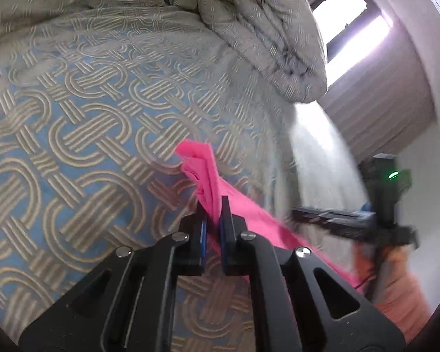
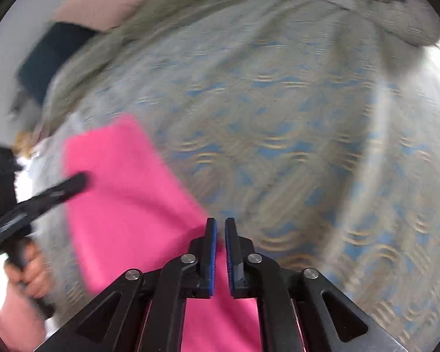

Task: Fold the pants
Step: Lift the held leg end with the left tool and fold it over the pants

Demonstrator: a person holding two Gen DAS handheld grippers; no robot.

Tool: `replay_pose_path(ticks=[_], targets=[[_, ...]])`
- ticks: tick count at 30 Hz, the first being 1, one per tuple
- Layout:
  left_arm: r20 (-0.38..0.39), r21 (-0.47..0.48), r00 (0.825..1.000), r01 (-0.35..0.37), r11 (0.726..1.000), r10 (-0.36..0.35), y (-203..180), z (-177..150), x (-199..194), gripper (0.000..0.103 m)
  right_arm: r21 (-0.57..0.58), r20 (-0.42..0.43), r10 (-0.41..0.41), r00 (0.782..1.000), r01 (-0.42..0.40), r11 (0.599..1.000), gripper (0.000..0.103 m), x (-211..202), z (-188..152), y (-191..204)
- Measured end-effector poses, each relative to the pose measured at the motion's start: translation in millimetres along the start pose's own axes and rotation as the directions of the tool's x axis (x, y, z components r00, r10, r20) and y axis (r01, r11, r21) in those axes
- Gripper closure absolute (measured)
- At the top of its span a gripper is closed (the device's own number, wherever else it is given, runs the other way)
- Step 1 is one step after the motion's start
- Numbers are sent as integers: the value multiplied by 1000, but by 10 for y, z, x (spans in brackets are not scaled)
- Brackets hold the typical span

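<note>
The bright pink pants (image 1: 202,164) lie on a blue and beige patterned bedspread (image 1: 88,132). In the left wrist view my left gripper (image 1: 212,202) is shut on a bunched fold of the pants, which sticks up past the fingertips. From there the cloth runs down to the right toward my blurred right gripper (image 1: 296,214). In the right wrist view the pants (image 2: 126,190) spread as a flat folded panel. Its right edge runs into the nearly closed jaws of my right gripper (image 2: 221,223). My left gripper (image 2: 82,177) reaches onto the panel's left side.
A bunched duvet (image 1: 264,35) lies at the far side of the bed. A bright window (image 1: 352,29) and pleated curtain are at the right. A pink pillow (image 2: 102,0) and a dark object (image 2: 50,58) sit at the bed's far left. A hand (image 2: 32,275) holds the left gripper.
</note>
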State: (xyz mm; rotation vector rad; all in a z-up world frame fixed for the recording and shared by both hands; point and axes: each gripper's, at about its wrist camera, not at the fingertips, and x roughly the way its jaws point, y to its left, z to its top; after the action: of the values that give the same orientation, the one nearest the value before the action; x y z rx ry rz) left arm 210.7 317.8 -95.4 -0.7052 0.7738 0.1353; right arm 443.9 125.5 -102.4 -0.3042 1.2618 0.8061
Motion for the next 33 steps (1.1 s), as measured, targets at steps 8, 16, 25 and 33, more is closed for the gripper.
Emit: replay_pose_path(ticks=[8, 16, 25, 33], targets=[[-67, -158, 997, 13, 987, -23, 242, -127, 143, 36, 108, 20, 41, 999, -43, 993, 60, -598, -652, -332], [-119, -28, 990, -74, 997, 70, 30, -6, 396, 94, 297, 11, 146, 989, -142, 944, 60, -818, -1586, -502], [-2, 99, 998, -57, 993, 58, -506, 115, 101, 94, 412, 32, 139, 990, -140, 900, 60, -817, -2002, -518], [-20, 302, 997, 82, 950, -79, -1412, 6, -38, 94, 490, 103, 121, 987, -156, 857, 60, -1091, -2304, -766]])
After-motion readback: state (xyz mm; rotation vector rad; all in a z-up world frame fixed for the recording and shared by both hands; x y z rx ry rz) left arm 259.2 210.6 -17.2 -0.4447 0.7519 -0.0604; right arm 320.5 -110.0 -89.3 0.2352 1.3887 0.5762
